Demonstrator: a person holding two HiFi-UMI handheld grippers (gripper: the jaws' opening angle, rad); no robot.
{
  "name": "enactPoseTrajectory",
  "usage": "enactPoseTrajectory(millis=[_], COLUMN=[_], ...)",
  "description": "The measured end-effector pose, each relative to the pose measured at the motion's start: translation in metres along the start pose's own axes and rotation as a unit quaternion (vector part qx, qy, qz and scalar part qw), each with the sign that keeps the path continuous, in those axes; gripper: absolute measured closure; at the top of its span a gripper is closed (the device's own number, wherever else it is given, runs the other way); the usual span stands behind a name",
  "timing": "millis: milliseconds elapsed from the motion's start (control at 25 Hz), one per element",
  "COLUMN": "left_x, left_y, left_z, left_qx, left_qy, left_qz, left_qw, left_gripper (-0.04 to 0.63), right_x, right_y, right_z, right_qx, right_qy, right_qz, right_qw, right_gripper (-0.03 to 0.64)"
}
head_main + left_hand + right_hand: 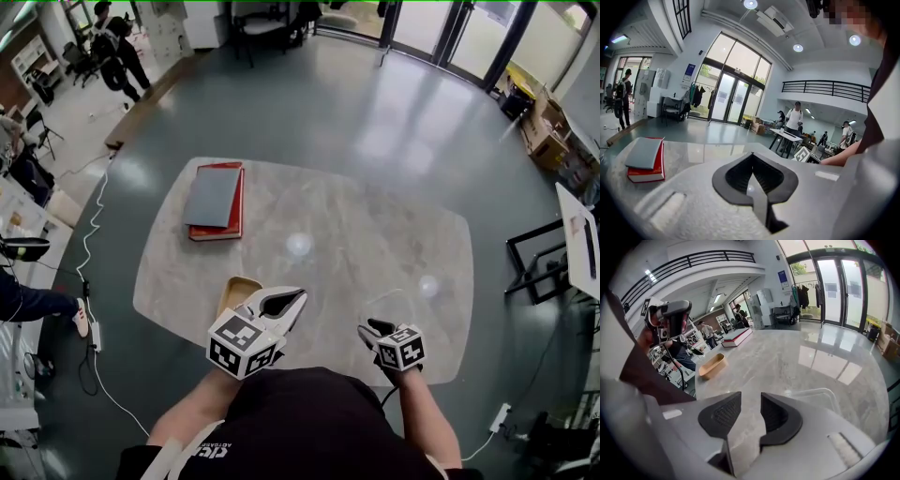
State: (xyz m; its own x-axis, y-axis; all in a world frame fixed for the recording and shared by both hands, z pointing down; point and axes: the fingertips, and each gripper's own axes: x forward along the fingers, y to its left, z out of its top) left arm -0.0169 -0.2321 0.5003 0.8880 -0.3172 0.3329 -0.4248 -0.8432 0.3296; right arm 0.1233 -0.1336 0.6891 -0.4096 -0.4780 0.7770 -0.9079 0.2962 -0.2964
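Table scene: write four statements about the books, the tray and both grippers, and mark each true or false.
1. The grey book lies on top of the red book. True.
2. The right gripper has its jaws pressed together. False: they stand apart, with only bare table showing between them.
3. The left gripper grips the wooden tray. False: its jaws meet at the tips with nothing in them, and the tray lies on the table beside it.
4. A clear container lies on the table close to the right gripper. True.
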Motion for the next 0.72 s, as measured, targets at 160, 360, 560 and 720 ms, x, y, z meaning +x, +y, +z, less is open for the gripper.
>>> enactPoseTrajectory(millis=[160,360,560,720], left_x=[-0.003,-0.006,-0.009,-0.013], left_y=[0.007,0.015,0.018,0.018], left_z=[0.004,-0.002,-0.005,-0.008], left_qx=[-0.001,-0.007,-0.010,-0.014], left_qy=[-0.001,0.007,0.013,0.017], left_qz=[0.008,0.019,0.024,0.030], left_qw=[1.0000,0.9998,0.9996,0.9993], left_gripper=[0.591,0.591,0.591,0.591], right_x=[0.013,0.030,0.042,0.048], right_y=[-0.007,-0.020,-0.030,-0.032], right_z=[-0.011,-0.029,-0.044,-0.052], right_qx=[0.006,0.013,0.016,0.019], right_qy=[0.019,0.046,0.061,0.075], right_qz=[-0.001,-0.007,-0.016,-0.019], right_qw=[1.000,0.999,0.998,0.997], right_gripper=[0.485,0.485,0.485,0.485])
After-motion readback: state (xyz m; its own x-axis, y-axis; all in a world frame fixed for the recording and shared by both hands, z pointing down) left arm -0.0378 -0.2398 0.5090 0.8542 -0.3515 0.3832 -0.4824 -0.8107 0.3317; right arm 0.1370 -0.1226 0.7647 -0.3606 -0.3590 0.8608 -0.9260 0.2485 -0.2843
